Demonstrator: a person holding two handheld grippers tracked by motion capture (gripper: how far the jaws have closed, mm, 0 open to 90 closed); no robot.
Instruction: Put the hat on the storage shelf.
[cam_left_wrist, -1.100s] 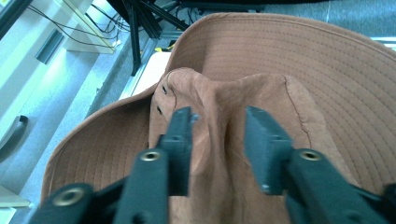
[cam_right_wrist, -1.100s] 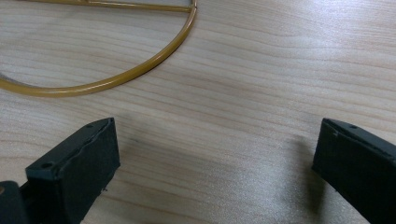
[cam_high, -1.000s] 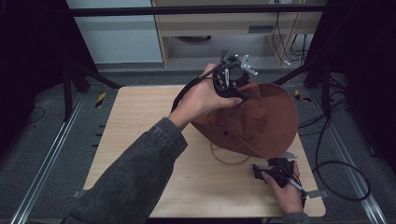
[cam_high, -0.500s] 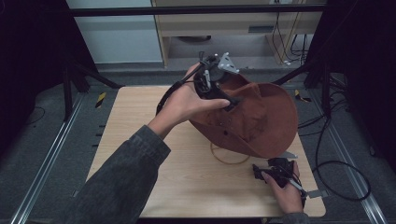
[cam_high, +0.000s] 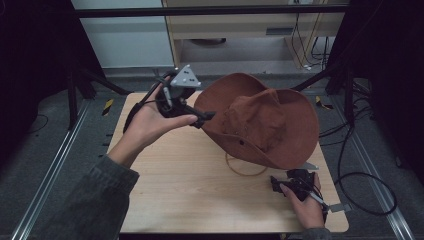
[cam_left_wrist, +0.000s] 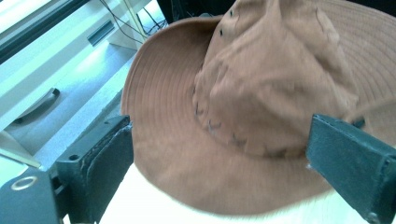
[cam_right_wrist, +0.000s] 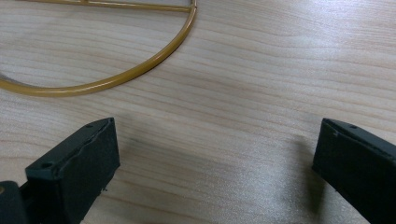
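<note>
Your brown hat (cam_high: 260, 120) sits over the far right part of the table (cam_high: 170, 190), perched on a gold wire stand (cam_high: 245, 167) whose ring base peeks out from under the brim at 6 o'clock. Your left gripper (cam_high: 202, 119) hangs at the hat's 9 o'clock, just off the brim; its jaws have just been opening and now stand wide, with nothing pinched between them, the hat simply lying ahead of them in the left gripper view (cam_left_wrist: 243, 107). Your right gripper (cam_high: 280, 184) rests low on the table near the hat's 5 o'clock, jaws spread wide over bare wood and holding nothing, with the stand's ring (cam_right_wrist: 116, 70) curving off toward 11 o'clock of it.

The risk, as I judge it, is the perch: the hat looks tilted on a light stand, so a nudge on the brim from your left jaws could slide it off or tip the stand. If you reach in with the right gripper, you could catch the ring and drag the base from under the hat.
</note>
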